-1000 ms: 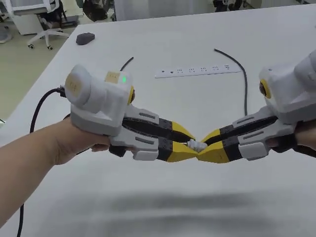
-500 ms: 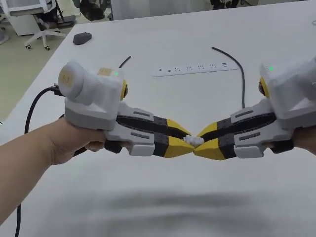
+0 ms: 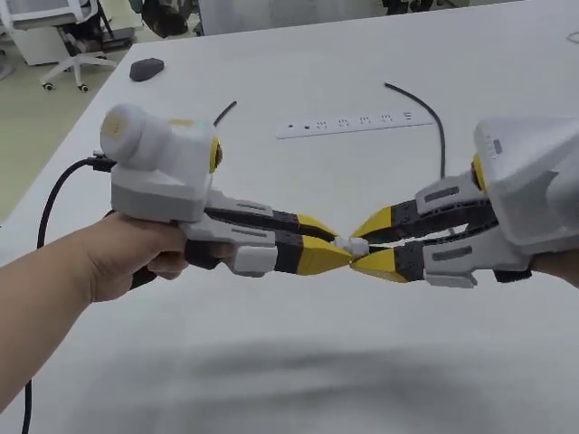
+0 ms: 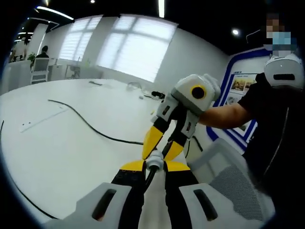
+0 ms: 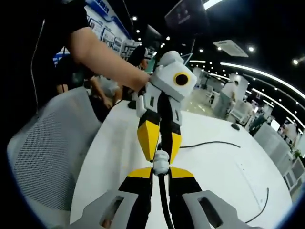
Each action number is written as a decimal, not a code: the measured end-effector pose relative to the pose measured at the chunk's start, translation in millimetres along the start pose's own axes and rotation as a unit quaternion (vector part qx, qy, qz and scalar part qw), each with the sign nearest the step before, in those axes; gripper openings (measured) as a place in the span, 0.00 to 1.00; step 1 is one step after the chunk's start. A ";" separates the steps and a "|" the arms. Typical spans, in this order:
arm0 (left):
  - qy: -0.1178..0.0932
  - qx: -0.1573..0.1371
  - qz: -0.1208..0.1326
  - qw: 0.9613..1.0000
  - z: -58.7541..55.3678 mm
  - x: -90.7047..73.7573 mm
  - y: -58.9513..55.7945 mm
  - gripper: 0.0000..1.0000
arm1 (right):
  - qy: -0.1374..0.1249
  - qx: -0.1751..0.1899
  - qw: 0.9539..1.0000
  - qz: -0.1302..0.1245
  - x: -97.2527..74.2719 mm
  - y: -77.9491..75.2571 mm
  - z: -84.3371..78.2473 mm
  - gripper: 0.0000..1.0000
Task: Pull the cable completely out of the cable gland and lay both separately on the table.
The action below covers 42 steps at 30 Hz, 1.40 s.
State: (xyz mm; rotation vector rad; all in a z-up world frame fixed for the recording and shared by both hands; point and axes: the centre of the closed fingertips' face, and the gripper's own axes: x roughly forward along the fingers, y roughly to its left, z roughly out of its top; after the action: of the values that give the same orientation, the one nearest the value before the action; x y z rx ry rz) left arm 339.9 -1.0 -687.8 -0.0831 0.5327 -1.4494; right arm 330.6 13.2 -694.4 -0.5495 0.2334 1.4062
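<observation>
Both tools were held nose to nose above the white surface (image 3: pixel 298 362), with the small white plastic cable gland (image 3: pixel 353 244) caught where they met. The left tool (image 3: pixel 341 252), gripped in the person's left hand (image 3: pixel 136 258), had its yellow-tipped jaws drawn in tight on the gland, which in the left gripper view sat right at their tips. The right tool (image 3: pixel 365 252) came in from the opposite side, its jaws narrowed to a slim V. In the right gripper view the thin black cable (image 5: pixel 163 200) ran from the gland straight back down the middle between those jaws, so the tool looked to be pinched on the cable just behind the gland, though the exact contact was hard to make out. The opposed hold suited the job: one tool anchored the fitting and the other took the cable, so drawing them apart along one line would slide the cable out rather than bend it. By this judgement the cable was not yet out and nothing had been laid down. Farther back on the surface lay a white power strip (image 3: pixel 348 124) and a loose black cord (image 3: pixel 441 136), well apart from the work.
</observation>
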 end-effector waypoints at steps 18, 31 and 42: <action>-0.001 0.139 0.017 0.990 8.3 -2.3 -3.9 0.14 | -0.086 0.300 0.947 0.075 -15.0 -13.7 5.7 0.18; 0.008 0.138 0.014 0.990 5.8 -1.2 -2.7 0.14 | -0.067 0.295 0.949 0.084 -9.1 -11.3 -0.7 0.09; -0.008 0.050 0.010 0.999 5.5 -2.4 3.6 0.15 | -0.020 0.035 0.999 0.008 -7.9 -4.3 3.8 0.07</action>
State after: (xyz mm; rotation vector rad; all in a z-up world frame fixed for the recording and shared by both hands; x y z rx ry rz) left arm 345.3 0.3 -683.6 -0.0091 0.4457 -1.4526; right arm 332.8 7.9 -686.4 -0.4627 0.2529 1.4175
